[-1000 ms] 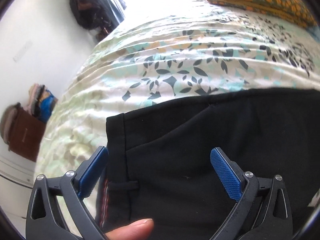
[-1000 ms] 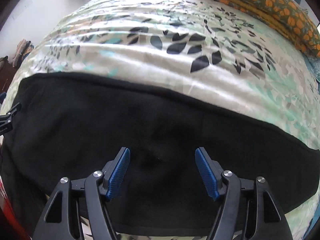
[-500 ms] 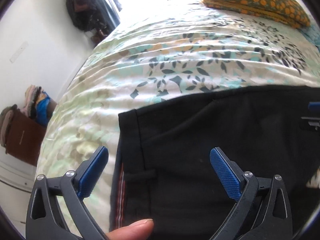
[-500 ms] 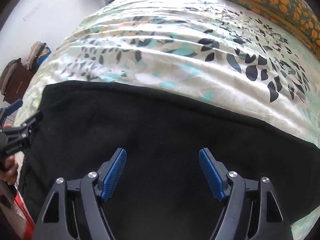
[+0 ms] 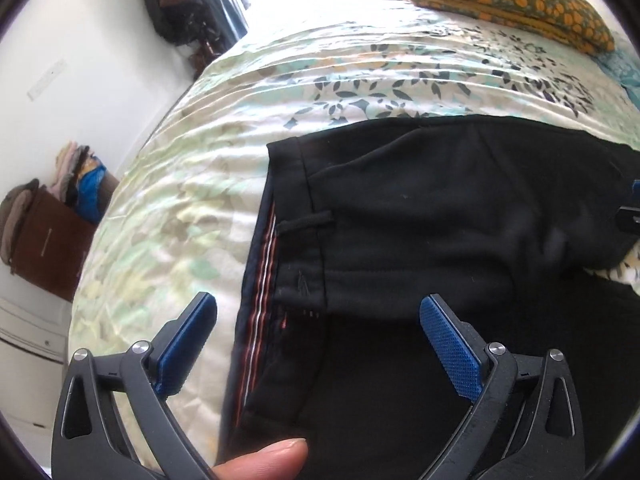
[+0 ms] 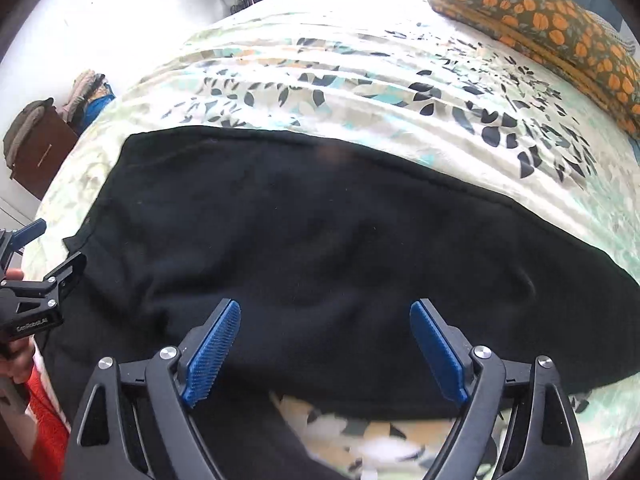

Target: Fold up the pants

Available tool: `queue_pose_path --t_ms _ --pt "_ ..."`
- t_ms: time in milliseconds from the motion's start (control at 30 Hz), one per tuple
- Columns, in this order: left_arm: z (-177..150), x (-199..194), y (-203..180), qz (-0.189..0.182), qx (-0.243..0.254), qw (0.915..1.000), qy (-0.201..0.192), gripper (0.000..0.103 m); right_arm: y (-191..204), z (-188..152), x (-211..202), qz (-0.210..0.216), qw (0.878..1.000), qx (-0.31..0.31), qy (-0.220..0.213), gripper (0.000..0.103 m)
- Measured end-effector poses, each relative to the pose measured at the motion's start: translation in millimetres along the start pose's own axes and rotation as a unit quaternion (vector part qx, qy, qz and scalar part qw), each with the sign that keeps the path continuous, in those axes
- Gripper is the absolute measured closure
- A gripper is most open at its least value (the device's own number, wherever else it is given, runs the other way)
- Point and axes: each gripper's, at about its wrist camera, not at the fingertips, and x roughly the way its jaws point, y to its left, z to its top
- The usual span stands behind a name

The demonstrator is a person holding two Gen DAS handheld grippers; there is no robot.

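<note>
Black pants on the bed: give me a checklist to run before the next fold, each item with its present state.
1. Left hand-held gripper free of cloth: ok, open with nothing between the pads.
2. Right hand-held gripper free of cloth: ok, jaws opening, nothing pinched.
3. Black pants resting on the floral bedsheet: ok.
4. Waistband in view for a grip: ok.
5. Fabric smooth: not ok, shallow wrinkles.
6. Hem ends lined up: cannot tell, out of view.

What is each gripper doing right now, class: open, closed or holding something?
Left gripper: open, holding nothing, above the black pants.
Right gripper: jaws opening, nothing gripped, pants below.
</note>
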Motion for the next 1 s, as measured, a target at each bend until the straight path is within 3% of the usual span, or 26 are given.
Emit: queue_pose_path --t_ms 167,267,300,333,367,433,533,667,767,800,900,1000 --pt "-60.5 -22.0 -22.4 -0.039 0.023 0.9987 0.023 0.001 1.2 -101.1 -52.7 0.013 0.999 0.03 -0.001 0.016" --pt "-88.2 -12.5 -47.3 -0.024 0.063 0.9967 0.046 0.001 -5.4 -177.6 -51.1 0.001 0.998 0.063 0.03 0.015" --pt "-90.7 -10.5 -50.5 -0.018 0.061 0.997 0.044 0.0 -13.0 -201.1 -44.6 -0.001 0.995 0.08 0.06 0.014" --pt "-90.6 -15.0 -50.3 -0.013 0.057 0.9975 0.04 0.001 -18.7 -218.4 -44.0 -0.003 0.994 0.092 0.062 0.015" --pt "-87.8 -21.4 -50.3 -0.01 0.054 0.9977 0.04 0.001 -18.3 -227.1 -59.3 -0.006 0.996 0.086 0.024 0.015" --pt "-85.6 -40.9 -46.9 -0.026 0.037 0.9987 0.025 0.001 -23.8 -234.0 -84.9 -0.027 0.995 0.091 0.008 0.015" --pt "-90.3 -60.9 -47.8 -0.047 0.02 0.9986 0.012 0.001 -60.9 -248.2 -122.6 -0.043 0.986 0.16 -0.035 0.014" --pt "-105.2 -51.4 -56.4 -0.052 0.009 0.9981 0.034 0.001 -124.3 -284.0 -138.5 -0.145 0.957 0.248 -0.034 0.014" --pt "-122.0 -29.2 -62.1 -0.04 0.003 0.998 0.05 0.0 -159.8 -313.2 -128.8 -0.169 0.938 0.301 0.005 0.014" --pt "-126.0 -26.4 -59.6 -0.047 -0.011 0.998 0.041 0.0 -169.1 -320.9 -124.5 -0.163 0.935 0.313 0.017 0.012" --pt "-126.8 -24.4 -54.3 -0.056 -0.041 0.9968 0.041 0.0 -168.8 -324.7 -125.6 -0.159 0.935 0.317 -0.003 0.0" --pt "-128.4 -26.0 -56.6 -0.051 -0.042 0.9972 0.036 0.0 -160.3 -322.9 -117.6 -0.191 0.935 0.299 -0.006 0.0"
